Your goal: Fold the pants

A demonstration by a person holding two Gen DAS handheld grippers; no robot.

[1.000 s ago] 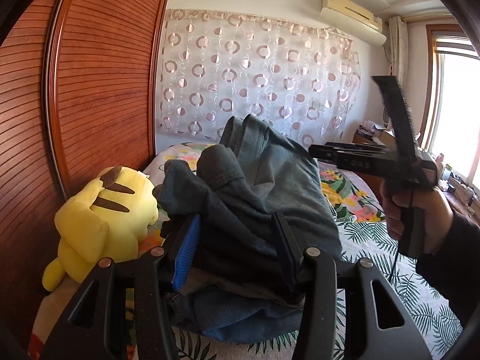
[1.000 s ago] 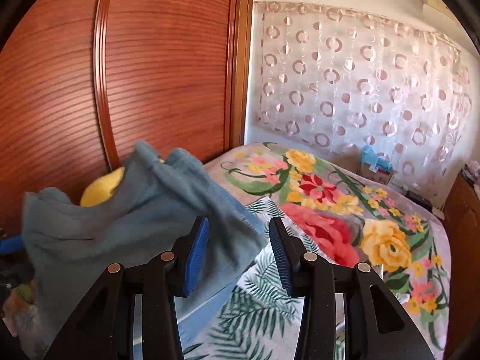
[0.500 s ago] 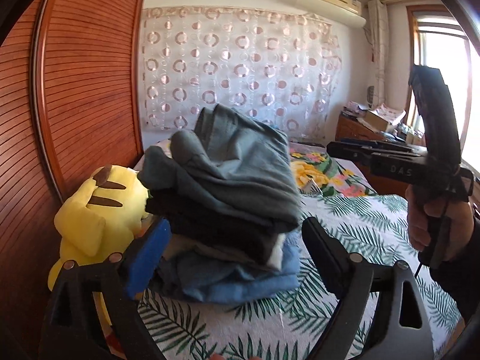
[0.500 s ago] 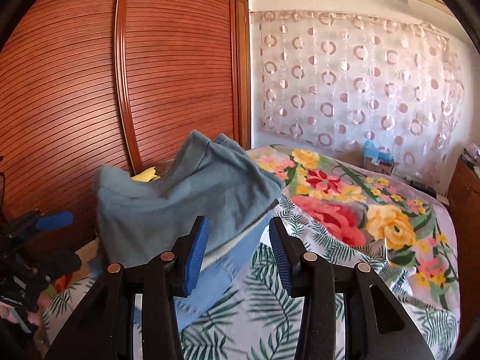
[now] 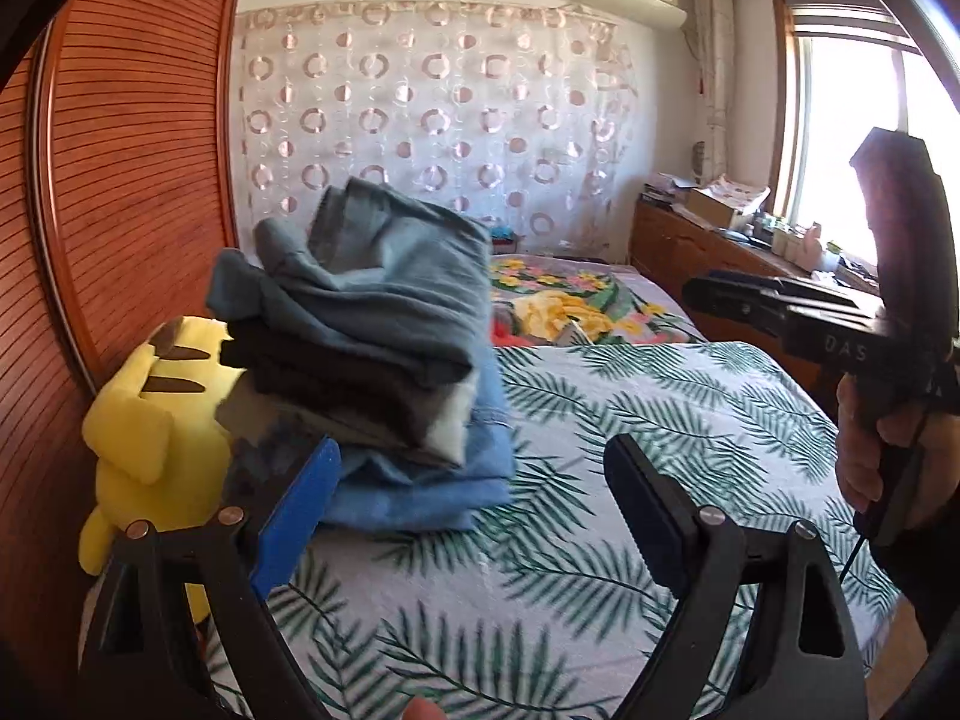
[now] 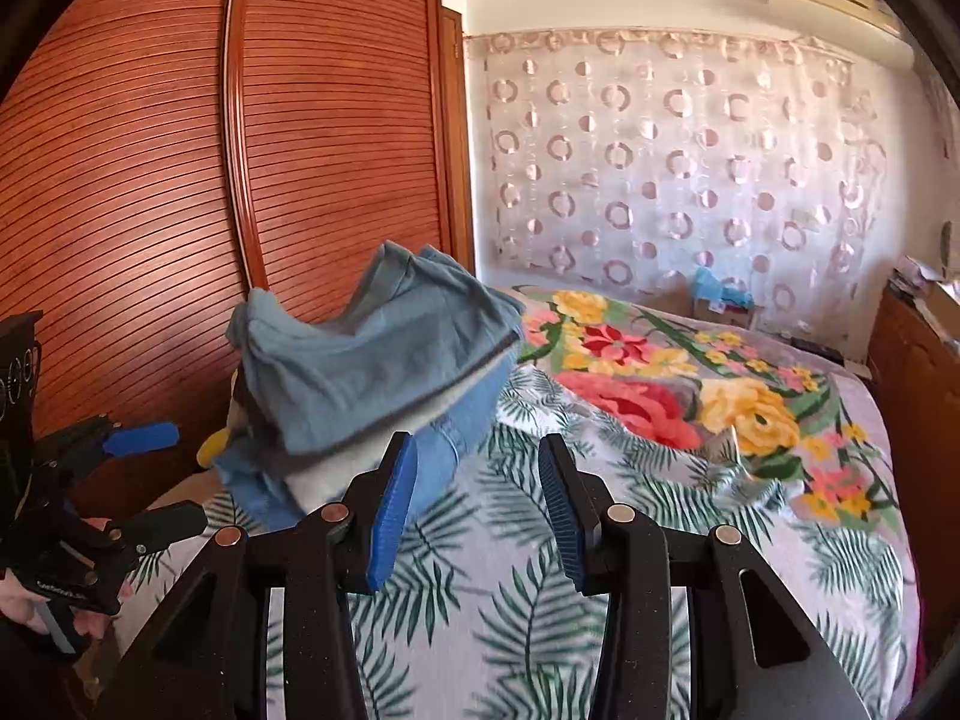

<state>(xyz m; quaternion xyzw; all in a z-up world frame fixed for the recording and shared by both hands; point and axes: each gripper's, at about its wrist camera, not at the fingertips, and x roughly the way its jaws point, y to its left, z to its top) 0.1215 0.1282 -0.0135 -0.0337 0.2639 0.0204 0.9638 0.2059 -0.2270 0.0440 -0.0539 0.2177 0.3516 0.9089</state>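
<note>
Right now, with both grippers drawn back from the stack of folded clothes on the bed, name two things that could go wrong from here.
1. The top pants lie bunched and tilted, one corner sticking up. They might slide off the stack, or unfold.
2. The stack sits near the bed's edge, close beside the yellow plush toy. A nudge from the open left gripper could tip it that way.
The right gripper, open too, holds nothing.

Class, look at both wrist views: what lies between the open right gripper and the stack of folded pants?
Only leaf-print bedsheet lies between the right gripper and the stack of folded pants; nothing else sits there. The right wrist view shows it best.
</note>
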